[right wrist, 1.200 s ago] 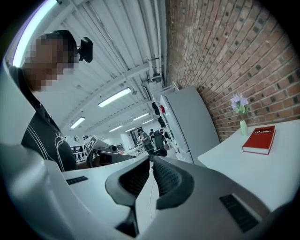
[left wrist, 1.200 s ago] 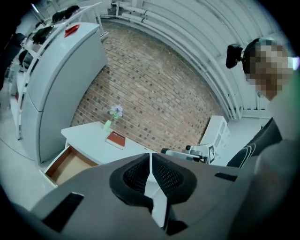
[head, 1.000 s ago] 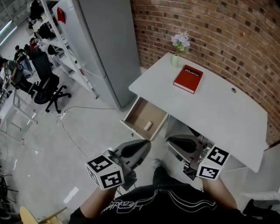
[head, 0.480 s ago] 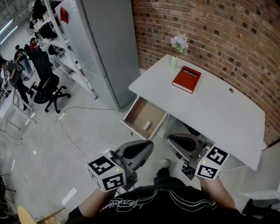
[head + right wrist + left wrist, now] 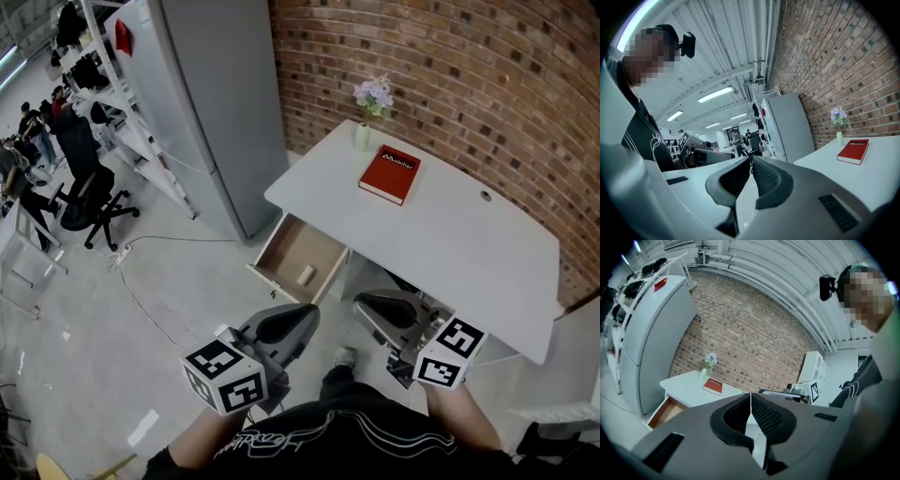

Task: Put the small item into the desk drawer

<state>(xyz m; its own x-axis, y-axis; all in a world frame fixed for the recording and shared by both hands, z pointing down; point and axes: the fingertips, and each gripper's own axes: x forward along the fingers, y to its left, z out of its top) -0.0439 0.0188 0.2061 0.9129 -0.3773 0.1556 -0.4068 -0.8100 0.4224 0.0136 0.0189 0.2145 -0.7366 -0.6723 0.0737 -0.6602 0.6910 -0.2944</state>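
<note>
The white desk (image 5: pixel 450 244) stands against the brick wall with its drawer (image 5: pixel 281 246) pulled open. A small pale item (image 5: pixel 306 275) lies inside the drawer. My left gripper (image 5: pixel 302 317) hangs shut and empty in front of the drawer, close to my body. My right gripper (image 5: pixel 367 305) is beside it, also shut with nothing in it. In the left gripper view the jaws (image 5: pixel 750 397) meet, and the desk (image 5: pixel 686 384) and open drawer (image 5: pixel 665 411) lie beyond them. The right gripper view shows its gripper (image 5: pixel 750 161) with pads together.
A red book (image 5: pixel 389 174) and a small vase of flowers (image 5: pixel 366 114) sit on the desk's far end. A tall grey cabinet (image 5: pixel 206 103) stands left of the desk. Office chairs (image 5: pixel 80 197) and people are far off at the left. A cable (image 5: pixel 150 309) runs over the floor.
The head view has shifted, so the desk and drawer sit slightly further left and higher in the picture. Both grippers stay shut and keep their places near the body.
</note>
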